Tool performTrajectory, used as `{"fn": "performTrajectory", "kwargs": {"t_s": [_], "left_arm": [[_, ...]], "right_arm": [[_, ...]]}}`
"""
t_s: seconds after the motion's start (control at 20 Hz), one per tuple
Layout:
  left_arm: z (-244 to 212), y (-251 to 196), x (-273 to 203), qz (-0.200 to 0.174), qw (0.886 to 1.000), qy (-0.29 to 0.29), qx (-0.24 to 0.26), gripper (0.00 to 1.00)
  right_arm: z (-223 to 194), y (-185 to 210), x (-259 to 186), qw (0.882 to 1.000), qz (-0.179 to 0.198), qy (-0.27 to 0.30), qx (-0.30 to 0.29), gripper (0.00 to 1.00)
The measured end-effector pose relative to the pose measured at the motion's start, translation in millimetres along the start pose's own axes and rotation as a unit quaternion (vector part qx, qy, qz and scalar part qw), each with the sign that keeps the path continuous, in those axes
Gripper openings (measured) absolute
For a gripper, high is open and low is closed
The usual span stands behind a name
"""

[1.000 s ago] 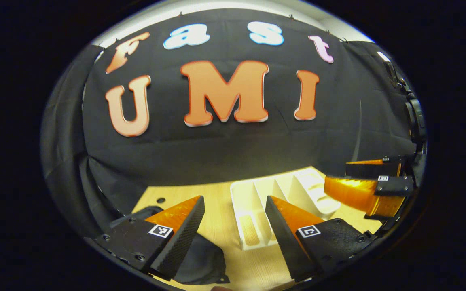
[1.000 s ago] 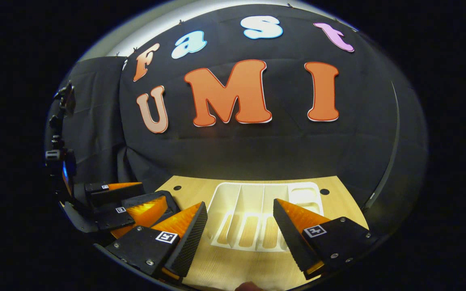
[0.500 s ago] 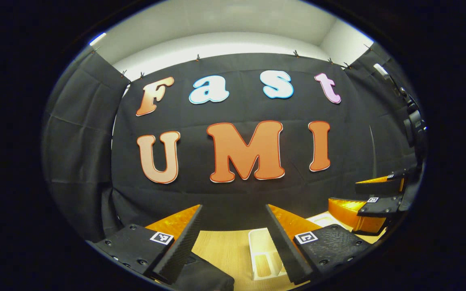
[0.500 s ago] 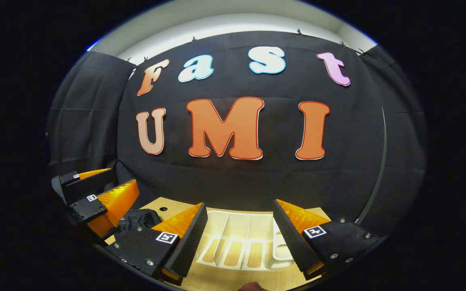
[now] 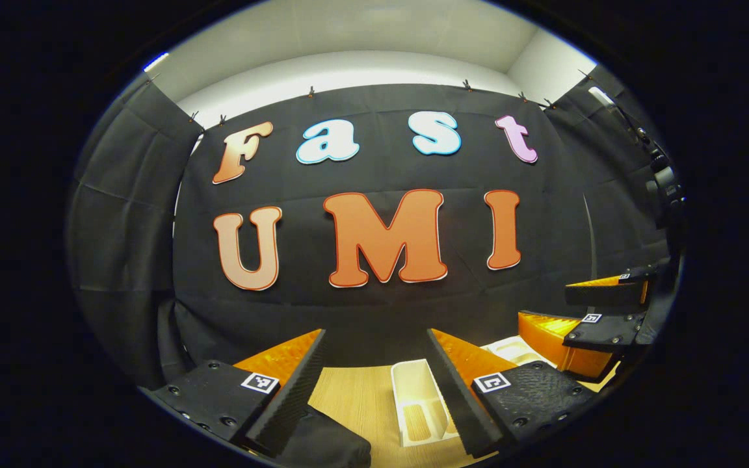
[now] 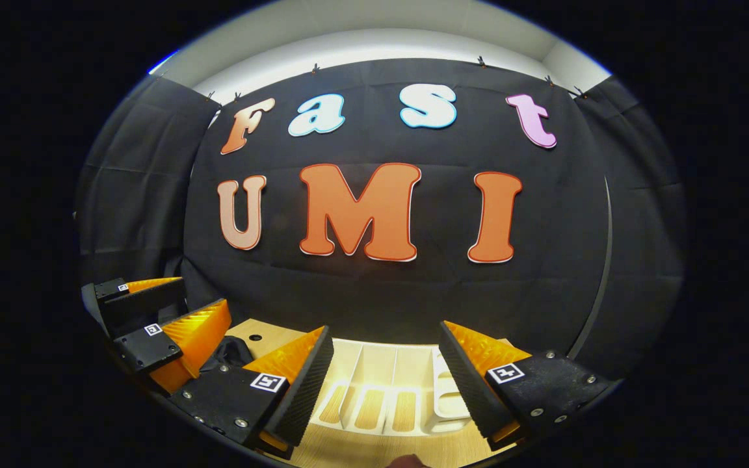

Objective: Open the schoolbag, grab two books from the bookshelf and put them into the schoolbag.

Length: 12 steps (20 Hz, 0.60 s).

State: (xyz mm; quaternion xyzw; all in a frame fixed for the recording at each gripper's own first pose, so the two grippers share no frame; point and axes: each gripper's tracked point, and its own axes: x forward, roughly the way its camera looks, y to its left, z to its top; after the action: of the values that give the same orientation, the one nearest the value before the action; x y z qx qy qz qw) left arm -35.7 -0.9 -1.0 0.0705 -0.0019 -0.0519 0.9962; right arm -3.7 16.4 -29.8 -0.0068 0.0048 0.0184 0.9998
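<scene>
Overhead, both grippers (image 5: 374,364) (image 6: 384,364) agape, bookshelf (image 6: 381,370) bare

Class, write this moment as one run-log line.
left tongs: open, empty | right tongs: open, empty | rack: no books seen | bag: under left tongs

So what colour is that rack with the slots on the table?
The rack is white or cream, standing on the light wooden table; the right gripper view shows it best.

Both tongs (image 5: 374,396) (image 6: 384,390): ribbed wedge fingers, screwed mounts w/ square markers.
</scene>
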Motion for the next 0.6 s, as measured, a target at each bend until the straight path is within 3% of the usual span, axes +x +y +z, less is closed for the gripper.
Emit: {"fn": "performTrajectory", "kwargs": {"t_s": [0.6], "left_arm": [[-0.2,-1.8,-3.1,0.006,1.0,-0.008,0.003,0.93]], "right_arm": [[-6.8,8.2,-2.7,1.0,-0.003,0.002,0.001,0.97]]}}
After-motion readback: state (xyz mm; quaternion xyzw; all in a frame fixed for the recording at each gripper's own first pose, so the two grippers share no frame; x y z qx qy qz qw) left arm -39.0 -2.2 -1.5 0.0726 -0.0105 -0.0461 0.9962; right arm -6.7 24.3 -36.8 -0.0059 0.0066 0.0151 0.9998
